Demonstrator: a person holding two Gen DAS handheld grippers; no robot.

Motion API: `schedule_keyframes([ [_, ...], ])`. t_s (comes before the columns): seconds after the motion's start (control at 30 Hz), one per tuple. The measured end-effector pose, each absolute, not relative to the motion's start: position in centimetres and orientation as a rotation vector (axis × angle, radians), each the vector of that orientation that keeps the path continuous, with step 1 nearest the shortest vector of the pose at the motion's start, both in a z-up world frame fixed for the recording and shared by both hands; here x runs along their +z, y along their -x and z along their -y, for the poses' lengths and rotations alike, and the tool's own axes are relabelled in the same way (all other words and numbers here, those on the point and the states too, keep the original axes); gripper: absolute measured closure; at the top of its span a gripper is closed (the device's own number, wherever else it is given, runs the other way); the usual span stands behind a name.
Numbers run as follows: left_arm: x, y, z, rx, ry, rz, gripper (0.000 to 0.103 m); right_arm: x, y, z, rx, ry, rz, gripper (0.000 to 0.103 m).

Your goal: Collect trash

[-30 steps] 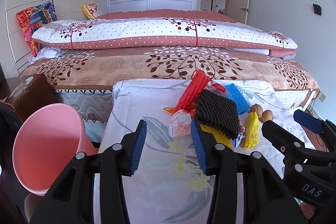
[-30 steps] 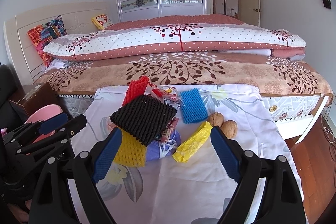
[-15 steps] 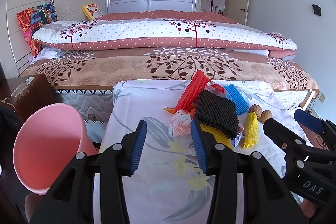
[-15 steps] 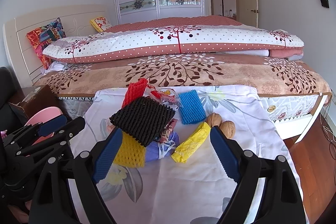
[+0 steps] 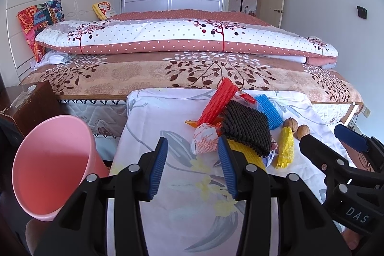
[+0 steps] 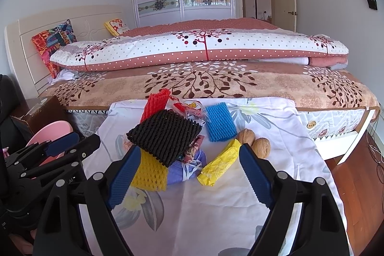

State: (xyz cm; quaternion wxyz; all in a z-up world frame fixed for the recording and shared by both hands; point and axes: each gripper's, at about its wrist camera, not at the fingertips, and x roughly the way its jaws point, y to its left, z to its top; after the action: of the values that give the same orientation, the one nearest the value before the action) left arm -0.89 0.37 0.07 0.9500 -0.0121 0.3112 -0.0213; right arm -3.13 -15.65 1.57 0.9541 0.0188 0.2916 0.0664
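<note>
Bed (image 6: 216, 83) with folded quilt (image 6: 199, 49) behind a cloth-covered counter (image 6: 216, 208). Pink bin (image 5: 52, 164) stands at the counter's left edge. Trash lies heaped mid-counter: black foam net (image 6: 165, 136) atop yellow net (image 6: 150, 175), red net (image 6: 154, 104), blue net (image 6: 219, 121), yellow wrapper (image 6: 219, 166), white wrapper (image 5: 205, 139), two walnuts (image 6: 254, 142). Left tongs (image 5: 192, 167) and right tongs (image 6: 189, 174) both gape wide, holding nothing, just short of the heap.
</note>
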Motion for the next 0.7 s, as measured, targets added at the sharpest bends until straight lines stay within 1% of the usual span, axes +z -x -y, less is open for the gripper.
schedule_keyframes([
  [0.4,-0.2,0.8,-0.8,-0.074,0.063,-0.646,0.059,1.4,3.2,15.4,0.138,-0.037,-0.597,0.021],
  [0.57,-0.6,0.8,-1.7,-0.09,0.1,-0.657,0.059,1.1,3.0,15.6,0.146,-0.039,-0.609,0.024],
  [0.7,-1.0,0.9,-2.2,-0.111,0.115,-0.668,0.059,0.6,2.8,15.8,0.153,-0.035,-0.622,0.024],
])
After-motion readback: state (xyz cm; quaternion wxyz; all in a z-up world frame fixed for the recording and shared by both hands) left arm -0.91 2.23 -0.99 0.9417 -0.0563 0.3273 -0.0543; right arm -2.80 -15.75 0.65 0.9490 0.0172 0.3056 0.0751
